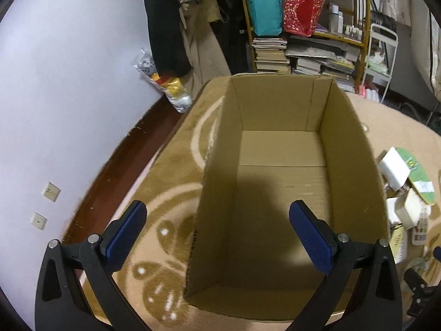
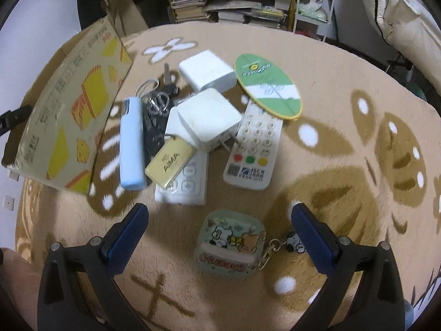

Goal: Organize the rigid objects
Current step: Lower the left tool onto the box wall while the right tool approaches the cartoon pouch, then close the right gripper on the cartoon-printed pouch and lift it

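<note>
Clutter lies in a heap on the brown patterned blanket (image 2: 330, 88) ahead of the right gripper (image 2: 219, 238), whose jaws are spread wide and hold nothing. Between them, low at 6 o'clock, sits a cartoon case (image 2: 230, 244) with a keyring. At 12 o'clock are two white chargers (image 2: 206, 74), two remotes (image 2: 252, 149), a blue lighter (image 2: 132, 143), keys (image 2: 158, 102) and a green oval card (image 2: 267, 85). The cardboard box (image 1: 275, 193) stands at 10 o'clock, empty; the left gripper (image 1: 217, 233) hangs over it, jaws released.
</note>
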### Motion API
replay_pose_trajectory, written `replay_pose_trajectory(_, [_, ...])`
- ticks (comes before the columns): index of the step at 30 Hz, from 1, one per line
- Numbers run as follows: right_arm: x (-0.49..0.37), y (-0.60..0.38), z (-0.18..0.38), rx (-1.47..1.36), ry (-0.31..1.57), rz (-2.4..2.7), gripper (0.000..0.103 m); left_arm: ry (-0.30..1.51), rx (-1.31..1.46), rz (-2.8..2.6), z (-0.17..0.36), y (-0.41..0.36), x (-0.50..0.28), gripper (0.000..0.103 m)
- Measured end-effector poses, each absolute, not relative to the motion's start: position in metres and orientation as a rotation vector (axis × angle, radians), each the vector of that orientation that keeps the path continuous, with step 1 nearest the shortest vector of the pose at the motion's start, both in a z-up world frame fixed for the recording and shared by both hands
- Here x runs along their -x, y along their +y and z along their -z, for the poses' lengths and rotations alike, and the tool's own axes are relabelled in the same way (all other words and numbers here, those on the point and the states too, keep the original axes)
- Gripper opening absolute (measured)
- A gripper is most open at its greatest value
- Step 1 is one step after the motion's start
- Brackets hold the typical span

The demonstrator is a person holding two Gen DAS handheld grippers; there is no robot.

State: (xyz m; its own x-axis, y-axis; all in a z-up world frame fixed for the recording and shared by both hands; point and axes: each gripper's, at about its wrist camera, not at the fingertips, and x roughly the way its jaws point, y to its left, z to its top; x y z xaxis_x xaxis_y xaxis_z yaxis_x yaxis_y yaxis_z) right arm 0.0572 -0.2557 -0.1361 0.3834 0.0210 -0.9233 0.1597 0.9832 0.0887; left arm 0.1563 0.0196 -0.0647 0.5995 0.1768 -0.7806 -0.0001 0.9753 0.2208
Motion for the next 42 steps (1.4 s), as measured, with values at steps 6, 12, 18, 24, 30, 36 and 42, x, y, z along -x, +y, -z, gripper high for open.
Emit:
replay_pose_trajectory(6, [-0.057,-0.248,0.142,-0.152,1.203,0.056,0.103,0.933,-0.247,-0.123,0.069,0.017,-0.155,0.102])
replay_pose_trajectory(12, [-0.059,-0.240,0.151,-0.138,1.249,0.032,0.101,0.953,-0.272,-0.145,0.076,0.016,-0.156,0.092])
replay_pose_trajectory(18, [-0.062,-0.243,0.158,-0.145,1.288,0.030,0.098,1.005,-0.254,-0.177,0.085,0.022,-0.159,0.059])
replay_pose_trajectory(24, [-0.061,-0.245,0.160,-0.130,1.306,0.037,0.089,1.046,-0.210,-0.170,0.091,0.029,-0.161,0.032])
replay_pose_trajectory(30, [-0.058,-0.247,0.162,-0.132,1.333,0.065,0.072,1.057,-0.142,-0.153,0.090,0.036,-0.159,0.024])
replay_pose_trajectory(36, [-0.064,-0.243,0.161,-0.109,1.323,0.062,0.058,1.061,-0.183,-0.167,0.093,0.033,-0.160,0.024])
replay_pose_trajectory(42, [-0.066,-0.235,0.156,-0.098,1.297,0.038,0.058,1.054,-0.223,-0.179,0.095,0.028,-0.160,0.022])
